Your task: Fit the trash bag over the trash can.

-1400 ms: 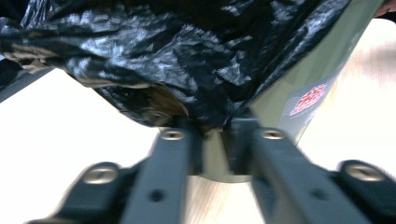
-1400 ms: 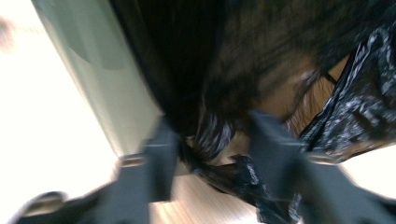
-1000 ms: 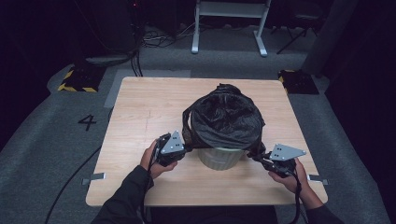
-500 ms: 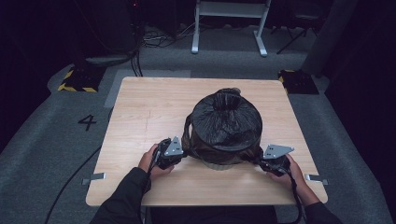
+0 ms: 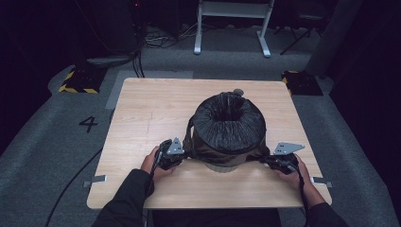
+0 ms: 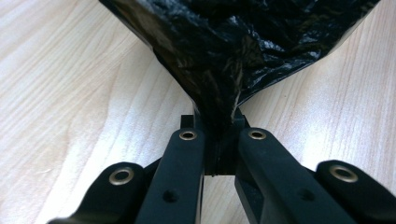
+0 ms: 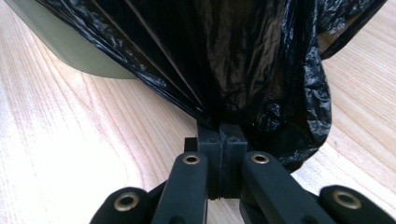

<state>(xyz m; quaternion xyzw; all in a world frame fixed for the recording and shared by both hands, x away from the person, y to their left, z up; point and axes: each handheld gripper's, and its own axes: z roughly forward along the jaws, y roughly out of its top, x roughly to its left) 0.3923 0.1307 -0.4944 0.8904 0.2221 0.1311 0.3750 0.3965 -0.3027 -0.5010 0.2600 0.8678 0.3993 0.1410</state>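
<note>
On the wooden table [image 5: 142,118], black bag [image 5: 229,125] now lower over bin [image 5: 222,166], both grippers' fingers [image 6: 191,122] clamped on it.

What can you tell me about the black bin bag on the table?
The black bin bag is thin, crinkled, glossy plastic, drawn down over a pale bin near the wooden table's front edge. Its top dips into the opening. The left gripper and right gripper each pinch its hem, pulling it outward, taut and low.
</note>
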